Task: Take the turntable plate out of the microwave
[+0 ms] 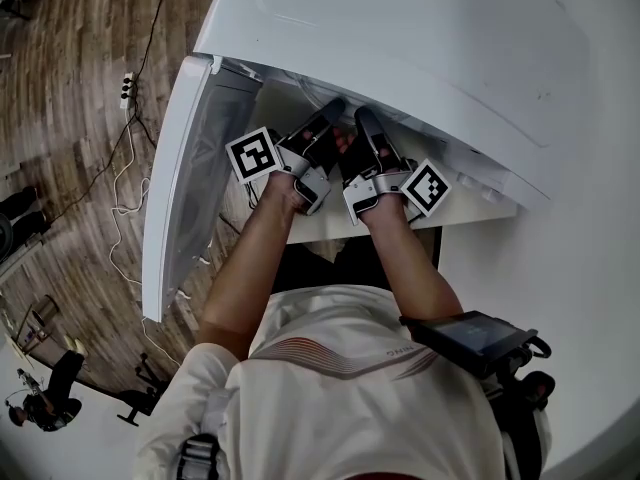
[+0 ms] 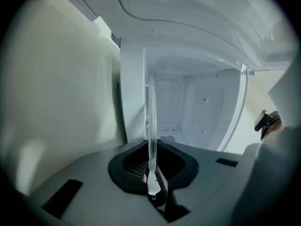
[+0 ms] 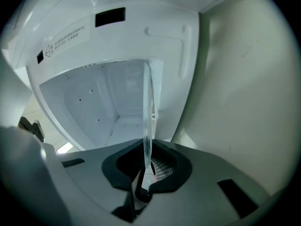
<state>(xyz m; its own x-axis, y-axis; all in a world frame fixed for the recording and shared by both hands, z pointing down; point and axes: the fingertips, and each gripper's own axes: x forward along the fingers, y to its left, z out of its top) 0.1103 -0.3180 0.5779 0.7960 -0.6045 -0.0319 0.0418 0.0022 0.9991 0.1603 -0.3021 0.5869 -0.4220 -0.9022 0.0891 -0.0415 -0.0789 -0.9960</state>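
Note:
The turntable plate is clear glass and shows edge-on as a thin upright strip [image 2: 151,121] in the left gripper view and likewise [image 3: 148,117] in the right gripper view. My left gripper [image 2: 151,173] is shut on its rim, the pads pressing both faces. My right gripper [image 3: 146,166] is shut on the rim in the same way. In the head view both grippers reach side by side into the white microwave [image 1: 400,48], the left gripper [image 1: 325,118] just left of the right gripper [image 1: 365,123]. The plate itself is hidden there by the microwave's top.
The microwave door [image 1: 185,178] hangs open at the left. The white cavity [image 2: 202,112] with its perforated back wall lies ahead of the jaws. The microwave sits on a white counter [image 1: 590,248]. Cables and a power strip [image 1: 127,86] lie on the wooden floor.

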